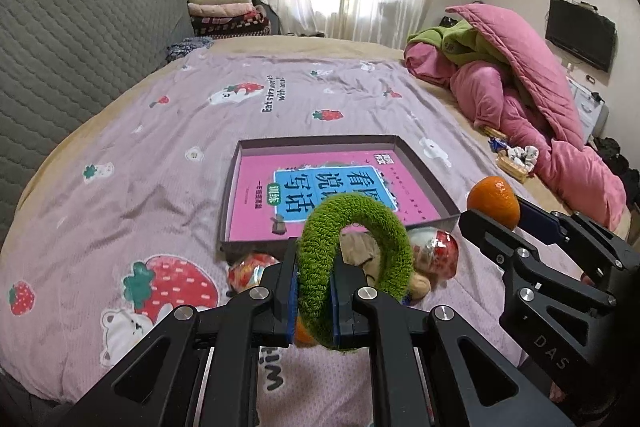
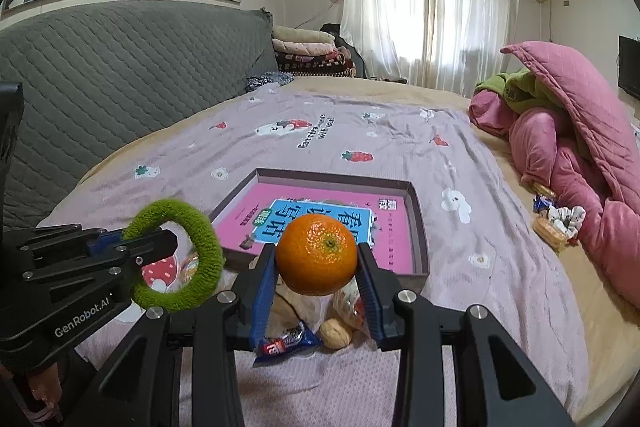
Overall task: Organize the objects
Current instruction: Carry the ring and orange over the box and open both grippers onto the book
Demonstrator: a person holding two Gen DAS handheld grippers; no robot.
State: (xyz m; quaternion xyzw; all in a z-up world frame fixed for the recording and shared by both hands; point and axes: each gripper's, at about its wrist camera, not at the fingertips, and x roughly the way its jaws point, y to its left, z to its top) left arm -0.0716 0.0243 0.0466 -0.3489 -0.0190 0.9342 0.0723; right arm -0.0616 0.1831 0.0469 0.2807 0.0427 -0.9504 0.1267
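My left gripper (image 1: 314, 267) is shut on a fuzzy green ring (image 1: 356, 259) and holds it upright above the bed. The ring also shows in the right wrist view (image 2: 180, 259). My right gripper (image 2: 316, 263) is shut on an orange (image 2: 317, 255), lifted above the bed; the orange shows at the right of the left wrist view (image 1: 494, 201). A shallow box (image 1: 436, 187) with a pink book (image 1: 332, 195) inside lies just beyond both grippers. Under the grippers lie a walnut (image 2: 336, 333), a blue snack wrapper (image 2: 286, 343) and red wrapped sweets (image 1: 438, 251).
The bed has a lilac strawberry-print sheet (image 1: 160, 155). A pink quilt pile (image 1: 540, 99) lies at the right with a small basket of things (image 2: 554, 227) beside it. A grey padded headboard (image 2: 120, 83) stands at the left.
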